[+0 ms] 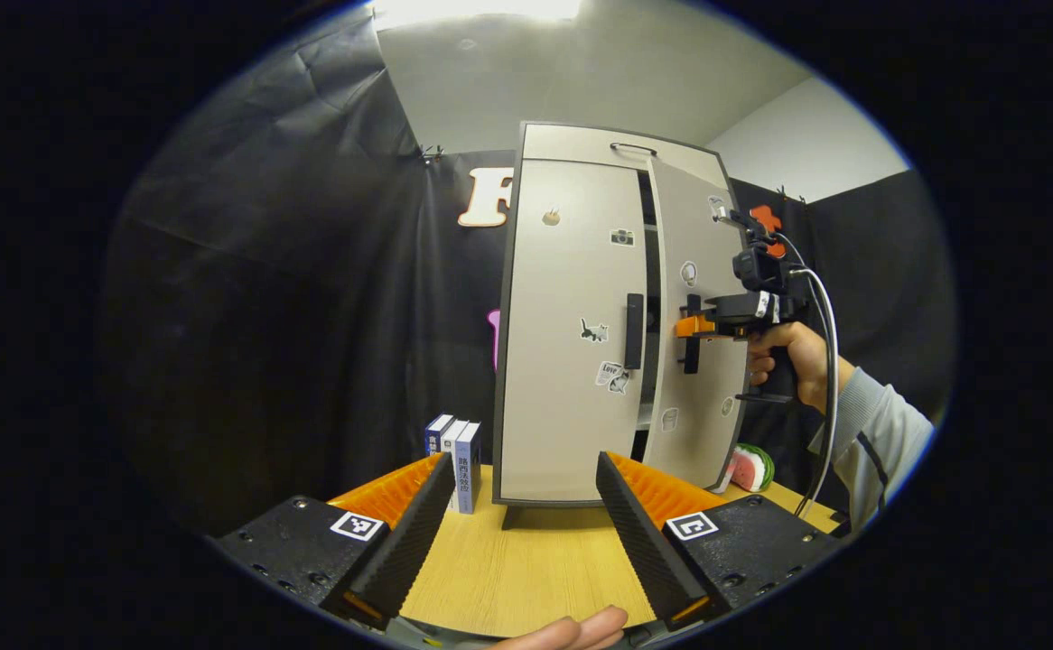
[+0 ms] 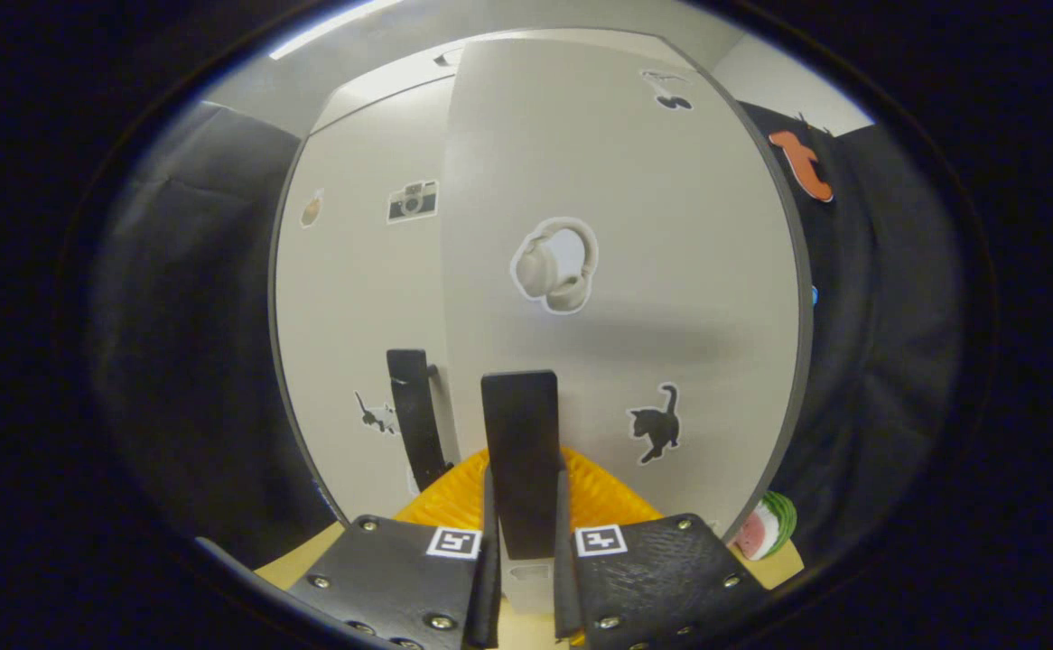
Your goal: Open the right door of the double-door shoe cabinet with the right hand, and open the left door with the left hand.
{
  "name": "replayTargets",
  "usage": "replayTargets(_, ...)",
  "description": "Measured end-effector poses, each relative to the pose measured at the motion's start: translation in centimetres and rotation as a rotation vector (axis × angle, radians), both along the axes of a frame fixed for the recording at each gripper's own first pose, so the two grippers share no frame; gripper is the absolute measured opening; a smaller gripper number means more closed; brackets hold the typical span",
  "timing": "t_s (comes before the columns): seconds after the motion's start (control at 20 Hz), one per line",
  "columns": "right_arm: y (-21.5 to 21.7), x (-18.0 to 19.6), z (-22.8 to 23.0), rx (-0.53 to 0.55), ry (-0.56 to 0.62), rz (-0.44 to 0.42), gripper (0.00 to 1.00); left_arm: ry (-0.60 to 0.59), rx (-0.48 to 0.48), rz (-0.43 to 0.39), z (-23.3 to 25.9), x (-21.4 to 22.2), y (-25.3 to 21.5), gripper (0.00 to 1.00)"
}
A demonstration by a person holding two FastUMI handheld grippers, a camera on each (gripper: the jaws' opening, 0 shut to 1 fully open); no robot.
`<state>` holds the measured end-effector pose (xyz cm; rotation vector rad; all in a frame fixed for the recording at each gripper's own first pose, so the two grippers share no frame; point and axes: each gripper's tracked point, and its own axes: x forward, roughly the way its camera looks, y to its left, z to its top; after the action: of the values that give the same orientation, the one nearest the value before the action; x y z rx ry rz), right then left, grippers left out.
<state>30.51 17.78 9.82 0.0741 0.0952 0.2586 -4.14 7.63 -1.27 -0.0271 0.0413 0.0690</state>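
The shoe cabinet (image 1: 572,316) stands upright on the wooden table (image 1: 526,569), towards the back, w/ the black cloth wall behind it. In your left gripper view its right door (image 1: 698,361) is swung partly out, a dark gap showing btwn it and the left door (image 1: 567,343), which sits flush and closed. Your right gripper (image 1: 691,332) is at that right door's handle, your hand (image 1: 784,357) on the grip and a grey sleeve (image 1: 883,442) behind it. In the right gripper view the right door (image 2: 617,271) is close up, headphone and cat stickers on its face, and your right gripper (image 2: 524,542) has its jaws drawn in narrow, both fingers pressed on the right door handle (image 2: 520,451), a black vertical bar. The left door handle (image 2: 415,415) is just beside it, untouched. Your left gripper (image 1: 522,506) hangs low in front of the cabinet, well apart from it, jaws spread wide w/ nothing btwn them. Left of the cabinet, near its base, a few books (image 1: 456,456) stand upright; a watermelon slice toy (image 1: 750,468) lies on the table at the right door's foot. A fingertip (image 1: 572,630) shows at the bottom edge of the left gripper view
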Motion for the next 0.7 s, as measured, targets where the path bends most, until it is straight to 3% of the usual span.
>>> replayTargets(0.25, -1.0, -1.0, 0.2, 0.005, 0.009, 0.053, 0.24, -0.013, 0.002, -0.043, 1.1, -0.4, -2.8, 0.98)
replayTargets(0.7, -5.0, -4.0, 0.3, 0.005, 0.003, 0.117, 0.24, -0.003, 0.026, -0.024, 1.5, 0.9, -4.4, 0.98)
